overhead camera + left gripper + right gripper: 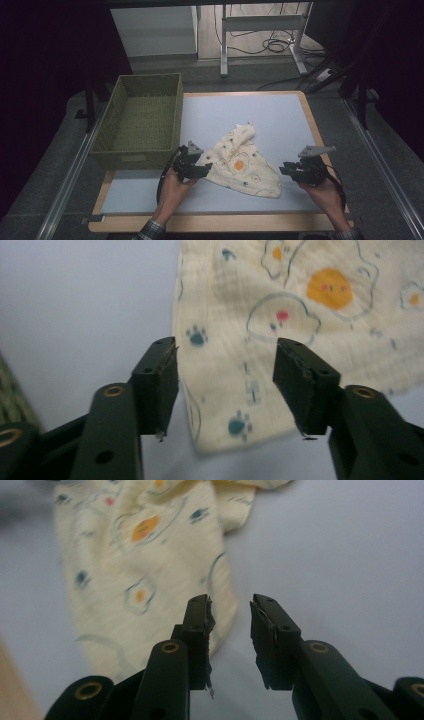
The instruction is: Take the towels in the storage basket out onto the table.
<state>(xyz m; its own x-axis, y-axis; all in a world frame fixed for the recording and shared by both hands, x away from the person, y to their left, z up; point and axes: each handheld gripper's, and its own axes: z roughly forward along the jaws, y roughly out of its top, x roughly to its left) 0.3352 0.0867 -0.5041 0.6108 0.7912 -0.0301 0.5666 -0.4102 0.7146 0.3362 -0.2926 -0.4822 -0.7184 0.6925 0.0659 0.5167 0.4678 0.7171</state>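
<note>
While the cream printed cloth [243,161] lies crumpled on the pale blue mat [280,112], we hold a gripper at either end of it. Our left gripper [201,169] sits at the cloth's left edge, just in front of the green woven basket [141,120] that stands at the mat's left side. In the left gripper view its jaws stand apart with nothing pinched; the cloth [280,335], with its paw prints and an orange face, lies flat beneath and beyond the gap. Our right gripper [286,170] hovers just beside the cloth's lower right corner. In the right gripper view its jaws are parted by a narrower gap and hold nothing, with the cloth's edge [150,570] lying past the left jaw and bare mat [340,555] ahead. Both grippers are empty, and the cloth rests loose on the mat, outside the basket.
</note>
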